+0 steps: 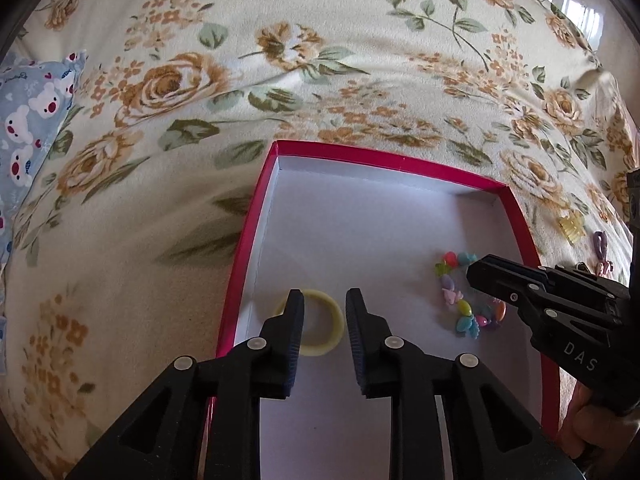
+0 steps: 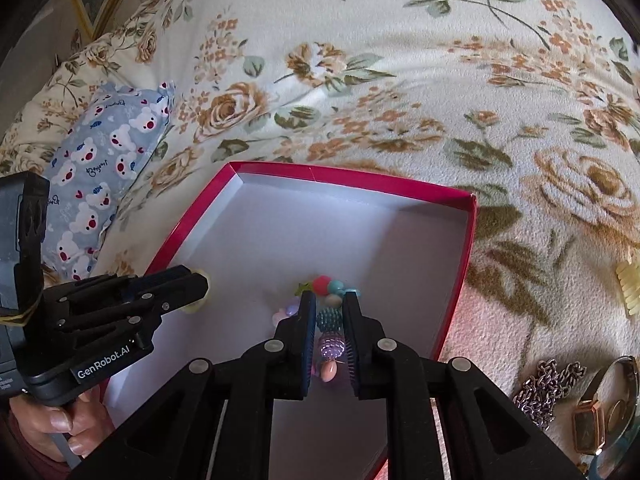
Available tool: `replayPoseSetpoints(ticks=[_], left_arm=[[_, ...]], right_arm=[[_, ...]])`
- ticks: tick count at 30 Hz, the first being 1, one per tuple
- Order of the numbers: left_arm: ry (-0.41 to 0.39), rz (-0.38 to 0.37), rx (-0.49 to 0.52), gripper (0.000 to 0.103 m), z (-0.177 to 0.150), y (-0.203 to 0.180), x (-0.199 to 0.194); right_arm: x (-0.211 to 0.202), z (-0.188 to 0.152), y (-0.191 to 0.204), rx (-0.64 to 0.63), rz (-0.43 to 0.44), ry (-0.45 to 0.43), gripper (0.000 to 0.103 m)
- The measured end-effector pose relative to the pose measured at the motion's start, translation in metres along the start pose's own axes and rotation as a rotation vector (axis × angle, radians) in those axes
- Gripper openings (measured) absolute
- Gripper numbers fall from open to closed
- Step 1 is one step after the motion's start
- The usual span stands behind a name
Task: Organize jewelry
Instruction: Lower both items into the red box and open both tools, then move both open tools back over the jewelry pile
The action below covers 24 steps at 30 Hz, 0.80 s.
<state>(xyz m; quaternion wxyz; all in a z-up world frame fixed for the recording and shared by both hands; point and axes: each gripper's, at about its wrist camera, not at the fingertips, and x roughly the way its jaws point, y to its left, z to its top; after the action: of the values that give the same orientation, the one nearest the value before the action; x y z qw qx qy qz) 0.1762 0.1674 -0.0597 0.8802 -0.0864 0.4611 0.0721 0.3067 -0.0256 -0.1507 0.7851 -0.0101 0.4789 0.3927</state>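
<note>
Jewelry is partly sorted: the red box (image 1: 256,216) already holds a yellow ring (image 1: 324,320) and a beaded bracelet (image 1: 460,304). The left gripper (image 1: 320,304) has its jaws apart above the ring; the right gripper (image 2: 326,308) has its jaws around the bracelet, whether clamped I cannot tell. Beside the box wait a chain (image 2: 540,388), a watch (image 2: 600,412) and a yellow hair clip (image 2: 630,288).

Floral blanket (image 1: 320,92) (bear-print pillow (image 2: 108,152) beside)

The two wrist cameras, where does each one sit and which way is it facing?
Left wrist: on the left gripper, looking down its open jaws at the yellow ring in the red box; right gripper enters at right.
Right wrist: on the right gripper, jaws around the bead bracelet; left gripper at left.
Shared: box, bracelet, floral blanket.
</note>
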Motion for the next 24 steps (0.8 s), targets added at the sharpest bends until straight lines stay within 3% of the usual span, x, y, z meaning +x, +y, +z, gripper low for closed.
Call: replayPoseSetpoints(ticks=[2, 4, 8, 10, 15, 24], left_arm=[[0.003, 0.006, 0.005, 0.023, 0.000, -0.001, 0.000], [0.003, 0.010, 0.003, 0.032, -0.001, -0.002, -0.002], [-0.021, 0.006, -0.012, 0.046, -0.002, -0.001, -0.013], [-0.031, 0.003, -0.020, 0.055, -0.005, 0.000, -0.020], [-0.042, -0.005, -0.050, 0.065, -0.018, 0.003, -0.040], [-0.058, -0.055, -0.098, 0.076, -0.045, -0.005, -0.081]], right_arm=[[0.000, 0.000, 0.000, 0.002, -0.002, -0.001, 0.017], [-0.001, 0.001, -0.001, 0.010, 0.003, -0.002, 0.018], [-0.014, 0.001, -0.002, 0.026, 0.016, -0.033, 0.035], [-0.023, 0.002, -0.001, 0.028, 0.020, -0.049, 0.036], [-0.053, -0.003, -0.004, 0.041, 0.025, -0.093, 0.047], [-0.120, -0.034, -0.029, 0.090, -0.036, -0.172, 0.054]])
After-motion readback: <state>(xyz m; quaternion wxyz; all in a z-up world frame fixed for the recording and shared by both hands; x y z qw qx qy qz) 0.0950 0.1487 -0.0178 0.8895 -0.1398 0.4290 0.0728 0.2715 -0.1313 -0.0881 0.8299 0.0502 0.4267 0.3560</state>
